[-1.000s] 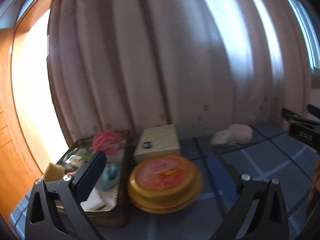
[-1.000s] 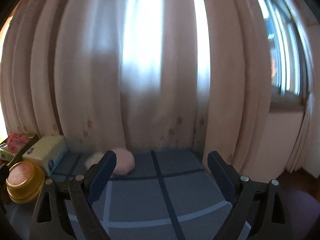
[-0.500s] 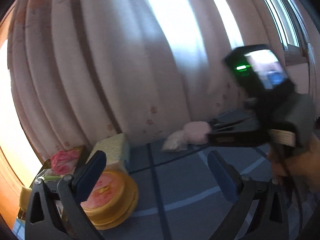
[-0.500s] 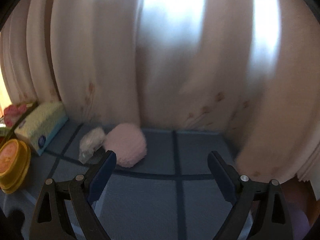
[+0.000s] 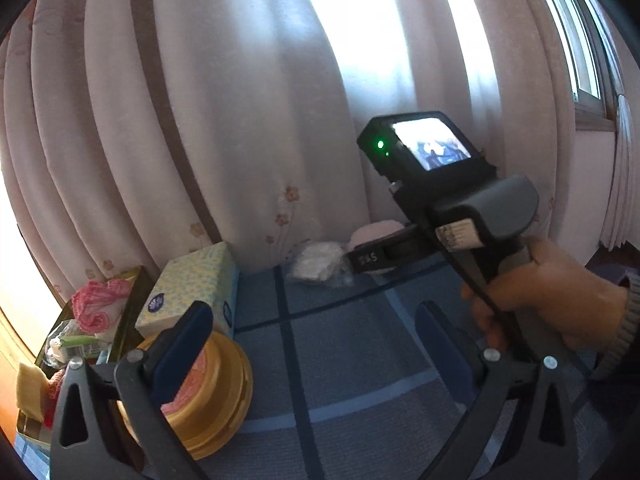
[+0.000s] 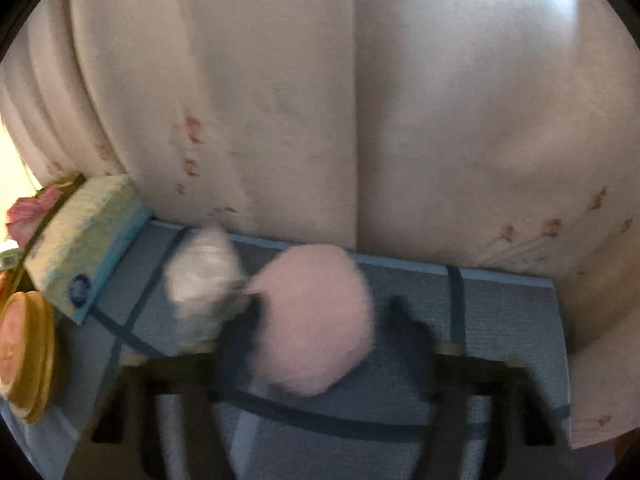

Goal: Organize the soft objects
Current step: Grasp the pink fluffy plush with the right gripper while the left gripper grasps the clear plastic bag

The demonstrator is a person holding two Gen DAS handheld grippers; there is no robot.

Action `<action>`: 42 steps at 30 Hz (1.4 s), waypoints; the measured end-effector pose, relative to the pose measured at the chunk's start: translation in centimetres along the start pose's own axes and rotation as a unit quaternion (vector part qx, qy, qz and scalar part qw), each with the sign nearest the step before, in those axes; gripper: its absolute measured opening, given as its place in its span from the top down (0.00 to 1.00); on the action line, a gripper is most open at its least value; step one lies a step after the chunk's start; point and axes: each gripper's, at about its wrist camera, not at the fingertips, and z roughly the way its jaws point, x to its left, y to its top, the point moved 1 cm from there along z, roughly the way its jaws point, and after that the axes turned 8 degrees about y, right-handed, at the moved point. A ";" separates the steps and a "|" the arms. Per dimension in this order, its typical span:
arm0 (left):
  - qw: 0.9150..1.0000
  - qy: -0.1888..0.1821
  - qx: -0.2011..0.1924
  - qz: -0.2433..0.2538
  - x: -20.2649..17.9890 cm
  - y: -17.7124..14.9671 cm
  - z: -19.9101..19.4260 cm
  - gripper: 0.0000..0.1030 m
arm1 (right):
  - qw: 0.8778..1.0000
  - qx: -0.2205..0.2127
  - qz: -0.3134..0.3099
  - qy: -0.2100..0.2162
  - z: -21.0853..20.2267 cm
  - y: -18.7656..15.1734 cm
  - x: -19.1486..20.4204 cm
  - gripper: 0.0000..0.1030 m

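While the left gripper (image 5: 312, 344) is hanging wide open over the blue checked cloth (image 5: 340, 380) with nothing between its blue pads (image 5: 180, 344), a yellow tin (image 5: 208, 396) with a pink lid is sitting just behind its left finger. Next to the tin a pale tissue box (image 5: 192, 292) is lying, and at the far left a tray (image 5: 132, 312) is holding a pink crocheted piece (image 5: 100, 304) among small oddments (too cluttered to name).

Further out on the right, a hand (image 5: 560, 304) in a knitted cuff is gripping the right gripper (image 6: 320, 320), whose lit screen (image 5: 432, 144) is facing back. That gripper is closing, its blurred dark fingers (image 6: 240, 332) lying on either side of the pink puff (image 6: 316, 320); the left one is looking to be against the puff while a gap is showing at the right one, so the puff is sitting between them and not yet squeezed.

Just left of the puff, and touching it, a white fluffy wad (image 6: 200, 276) is resting on the cloth. Both are lying at the cloth's far edge, close under the pale flowered curtain (image 5: 240, 120), which is hanging behind everything, with a window (image 5: 580, 40) showing at the upper right.
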 end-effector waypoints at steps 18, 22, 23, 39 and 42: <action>1.000 0.000 0.025 -0.003 -1.0 0.6 1.6 0.01 | 0.978 -0.018 0.175 0.115 -5.3 -5.3 -5.9 0.70; 0.999 -0.021 0.045 -0.020 -1.8 1.9 2.9 0.01 | 0.985 -0.033 0.156 0.066 -6.3 -5.3 -5.9 0.71; 0.998 -0.023 0.051 -0.027 -1.9 2.5 3.4 0.01 | 0.986 -0.033 0.155 0.061 -6.4 -5.3 -6.0 0.71; 0.983 -0.046 0.159 -0.083 -4.5 4.4 13.6 0.07 | 0.971 -0.024 0.231 0.057 -5.5 -5.9 -9.4 0.70; 0.974 -0.072 0.192 -0.093 -4.6 3.8 14.8 0.12 | 0.972 -0.044 0.227 0.041 -6.2 -5.6 -9.2 0.70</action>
